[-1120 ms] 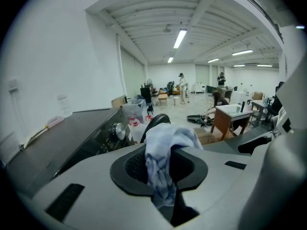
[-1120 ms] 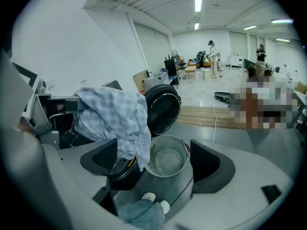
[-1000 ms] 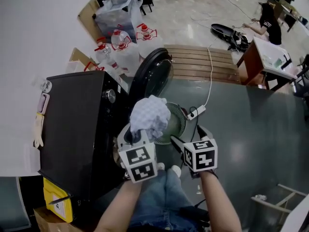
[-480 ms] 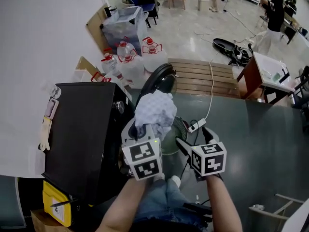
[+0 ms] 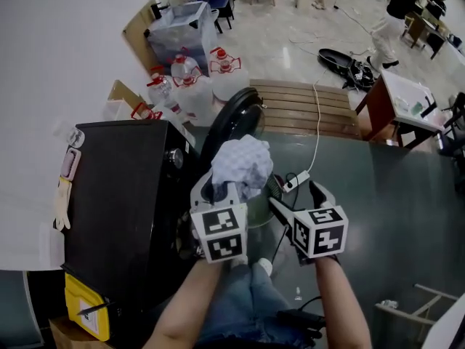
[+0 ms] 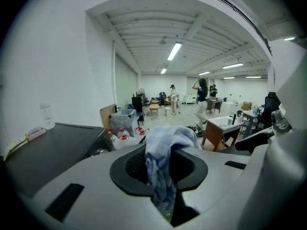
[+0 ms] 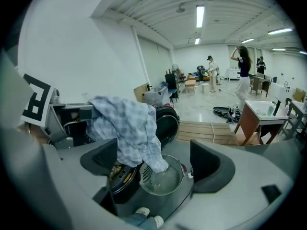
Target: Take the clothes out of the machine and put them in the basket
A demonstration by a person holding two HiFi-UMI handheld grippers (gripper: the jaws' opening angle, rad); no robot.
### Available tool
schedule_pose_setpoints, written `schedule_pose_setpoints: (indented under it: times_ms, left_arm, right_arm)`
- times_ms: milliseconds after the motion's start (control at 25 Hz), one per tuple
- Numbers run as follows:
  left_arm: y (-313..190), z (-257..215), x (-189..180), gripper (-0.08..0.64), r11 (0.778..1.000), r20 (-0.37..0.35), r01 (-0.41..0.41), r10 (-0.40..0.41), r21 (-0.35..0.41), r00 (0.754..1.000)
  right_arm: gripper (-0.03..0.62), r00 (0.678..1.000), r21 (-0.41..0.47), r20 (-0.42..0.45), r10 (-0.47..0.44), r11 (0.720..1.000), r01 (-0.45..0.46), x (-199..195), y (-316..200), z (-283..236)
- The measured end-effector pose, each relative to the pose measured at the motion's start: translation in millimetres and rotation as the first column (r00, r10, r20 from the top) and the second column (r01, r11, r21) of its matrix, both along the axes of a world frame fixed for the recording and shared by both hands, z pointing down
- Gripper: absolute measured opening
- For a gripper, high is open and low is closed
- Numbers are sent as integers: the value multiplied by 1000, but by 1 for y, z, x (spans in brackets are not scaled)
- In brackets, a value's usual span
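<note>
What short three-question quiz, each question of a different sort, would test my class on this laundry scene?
1. True or false: the round grey mesh basket already holds clothes.
2. The black washing machine's round door is: A open, B shut.
3. Which tongs clamp the pale blue checked cloth?
Key: 1 false, the round grey mesh basket looks empty; 2 A; 3 the left tongs, while the right tongs stand open.
</note>
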State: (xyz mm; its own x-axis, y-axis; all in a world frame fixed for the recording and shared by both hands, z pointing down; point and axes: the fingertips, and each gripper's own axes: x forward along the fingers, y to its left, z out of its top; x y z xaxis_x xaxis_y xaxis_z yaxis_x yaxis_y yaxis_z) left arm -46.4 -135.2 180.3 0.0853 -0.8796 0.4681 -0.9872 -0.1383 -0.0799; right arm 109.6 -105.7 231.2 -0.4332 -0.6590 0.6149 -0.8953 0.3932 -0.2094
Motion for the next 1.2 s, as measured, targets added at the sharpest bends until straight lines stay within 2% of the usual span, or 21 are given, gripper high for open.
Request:
schedule_pose_setpoints:
  times_ms: [160,360,560,760,1200]
  left_arm:
    - [-13,26,3,67,998,6,-53,53,-19,999]
    - [-20,57,7,67,994,31,-104,105,-46,994]
    - [-29,89,8,67,988,36,-137,140,-68,989]
    - [-38,125,7,67,987,19,-138,140,-82,990]
    - [-54,238,12,67,976,15,-153,157,-154,987]
  right_arm:
    - [474,1000,20,-21,-12,1000,13,-5,-7,12]
    - [474,1000,66,25,-18,998,17,-11,-14,29]
    - [474,1000,42,19,-20,999,19,-14,-17,65]
    - [474,1000,10,21,-14,1000,13,-12,-21,105]
    - [474,999,-53,7,40,998,-40,6,-37,215]
